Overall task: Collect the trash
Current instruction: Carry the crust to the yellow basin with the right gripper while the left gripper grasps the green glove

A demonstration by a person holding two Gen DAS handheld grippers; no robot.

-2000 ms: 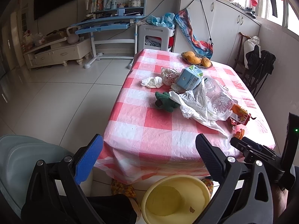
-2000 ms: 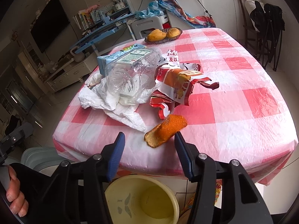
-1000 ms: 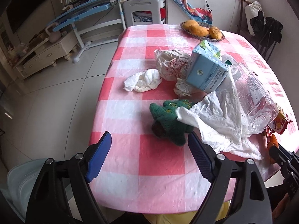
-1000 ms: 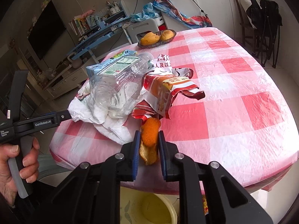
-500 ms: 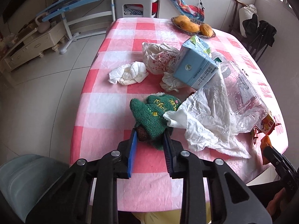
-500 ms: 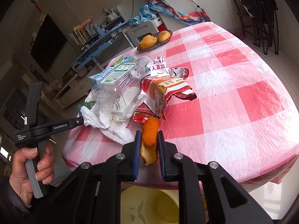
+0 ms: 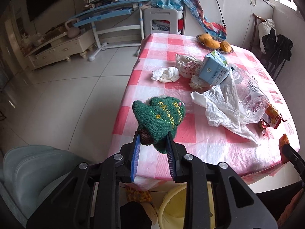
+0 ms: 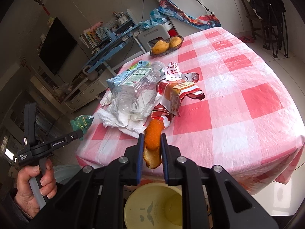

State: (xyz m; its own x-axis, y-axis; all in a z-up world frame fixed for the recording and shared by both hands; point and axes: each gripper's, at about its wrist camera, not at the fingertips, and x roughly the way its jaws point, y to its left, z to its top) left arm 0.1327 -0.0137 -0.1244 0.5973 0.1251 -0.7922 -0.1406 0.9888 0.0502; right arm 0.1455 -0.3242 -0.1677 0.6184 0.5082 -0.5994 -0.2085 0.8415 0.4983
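Above the checked table [image 7: 190, 148], left jaws clench the green knitted toy [image 7: 159, 119], right jaws the orange peel [image 8: 152, 139].

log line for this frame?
phase: carry | left claw: shut on green knit toy | right claw: shut on orange peel | yellow bin: below

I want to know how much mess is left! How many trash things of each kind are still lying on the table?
White tissue wads: 2
Plastic bags: 2
Blue carton: 1
Clear bottle: 1
Red snack wrappers: 1 pile
Total: 7
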